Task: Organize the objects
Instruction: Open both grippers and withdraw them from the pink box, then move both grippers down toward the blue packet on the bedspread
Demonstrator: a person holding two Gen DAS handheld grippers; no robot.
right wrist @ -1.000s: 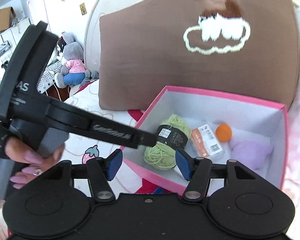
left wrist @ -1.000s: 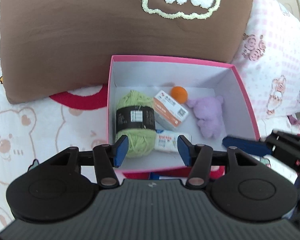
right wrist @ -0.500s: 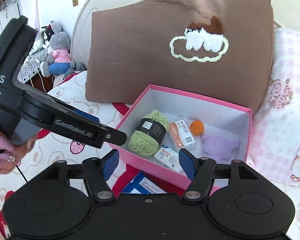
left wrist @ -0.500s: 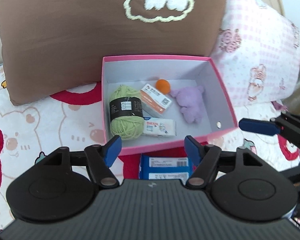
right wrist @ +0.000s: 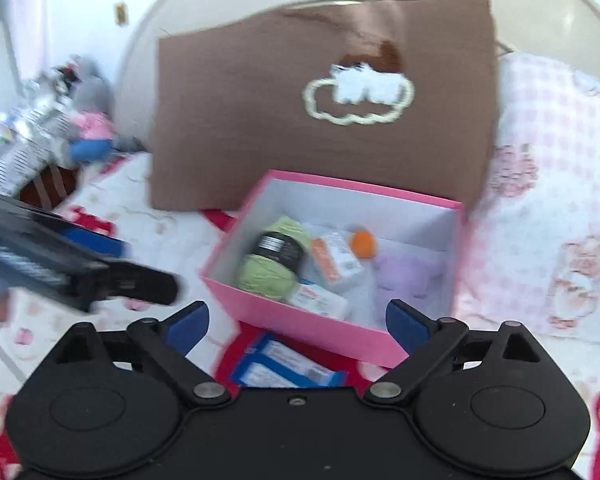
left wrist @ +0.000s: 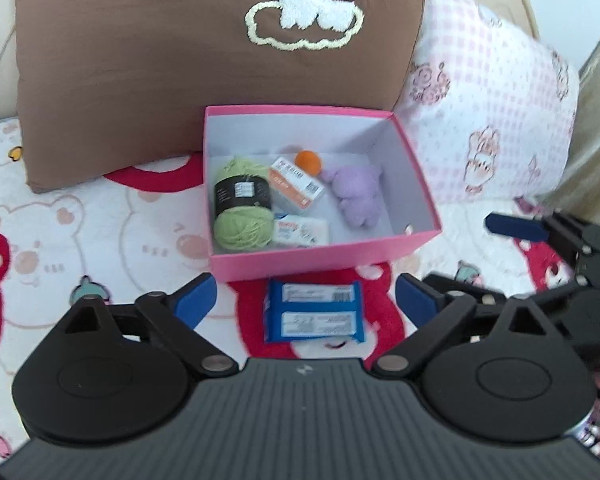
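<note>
Both claws, left claw [left wrist: 305, 300] and right claw [right wrist: 298, 322], had just been opening, empty, above a blue packet [left wrist: 314, 317] lying flat beside the pink box [left wrist: 324, 258].

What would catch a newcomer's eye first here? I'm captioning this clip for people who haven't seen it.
The open pink box mid-bed, holding green yarn, an orange ball and a purple plush. Behind it leans a big brown pillow; a blue packet lies just in front.
</note>
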